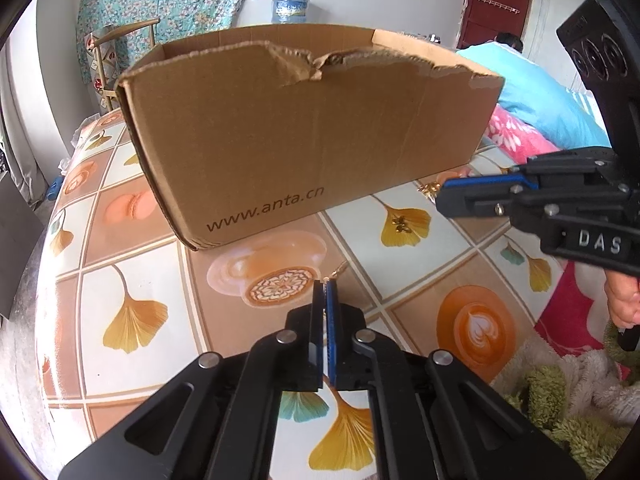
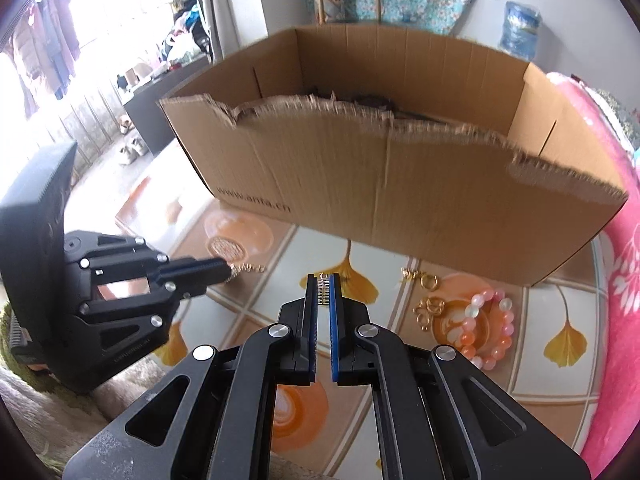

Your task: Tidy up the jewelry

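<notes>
Both grippers clamp gold jewelry in front of a torn box.

The box (image 2: 400, 168) stands on the table (image 2: 256, 296), filling twelve o'clock. Left gripper (image 2: 224, 274), at nine o'clock, is pinched on a gold earring (image 2: 250, 269). Right gripper (image 2: 325, 280), at center, is closed on a small gold piece (image 2: 323, 290). A pink bead bracelet (image 2: 486, 328) and gold rings (image 2: 430, 308) lie at three o'clock.

Left hand-held gripper (image 1: 325, 286) and right hand-held gripper (image 2: 324, 280) clamped, angled downward.
</notes>
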Available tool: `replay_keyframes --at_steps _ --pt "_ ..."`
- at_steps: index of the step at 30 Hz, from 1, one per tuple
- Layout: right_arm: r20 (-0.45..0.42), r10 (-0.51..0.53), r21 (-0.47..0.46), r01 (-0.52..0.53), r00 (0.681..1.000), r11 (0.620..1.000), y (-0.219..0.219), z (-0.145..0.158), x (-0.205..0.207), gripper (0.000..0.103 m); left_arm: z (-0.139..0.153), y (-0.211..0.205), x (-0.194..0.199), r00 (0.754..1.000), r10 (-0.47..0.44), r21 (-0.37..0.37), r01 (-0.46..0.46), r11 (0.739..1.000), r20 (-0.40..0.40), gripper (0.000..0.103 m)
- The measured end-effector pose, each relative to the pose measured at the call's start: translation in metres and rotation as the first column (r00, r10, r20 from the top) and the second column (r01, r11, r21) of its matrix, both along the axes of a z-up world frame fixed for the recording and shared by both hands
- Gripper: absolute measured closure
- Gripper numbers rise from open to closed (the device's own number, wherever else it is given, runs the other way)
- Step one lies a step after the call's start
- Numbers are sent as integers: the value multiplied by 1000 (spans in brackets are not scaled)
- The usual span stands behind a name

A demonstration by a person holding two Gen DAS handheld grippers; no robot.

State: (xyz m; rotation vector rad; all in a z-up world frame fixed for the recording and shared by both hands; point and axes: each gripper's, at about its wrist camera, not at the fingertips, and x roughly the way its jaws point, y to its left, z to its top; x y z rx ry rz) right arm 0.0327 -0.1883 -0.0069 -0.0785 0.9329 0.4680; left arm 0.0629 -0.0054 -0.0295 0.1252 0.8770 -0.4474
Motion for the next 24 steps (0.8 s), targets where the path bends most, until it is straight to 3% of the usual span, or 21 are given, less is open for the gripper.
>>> replay_keyframes --at_steps 6,10,16,20,24 --pt "36 -8 56 6 999 998 -14 23 -3 100 28 4 -13 998 -35 -27 37 999 58 102" --pt "84 3 111 -13 996 994 -25 45 -6 100 66 9 -22 989 -71 -66 80 995 131 102" --pt "200 33 241 -82 979 967 -44 100 4 100 142 19 -18 963 -105 -190 155 970 246 102" --pt "260 42 282 -117 965 952 -51 123 27 100 181 22 7 949 -83 -253 165 953 305 102" --pt "247 34 279 -105 968 955 -56 121 66 100 176 12 52 965 -64 -242 127 962 255 102"
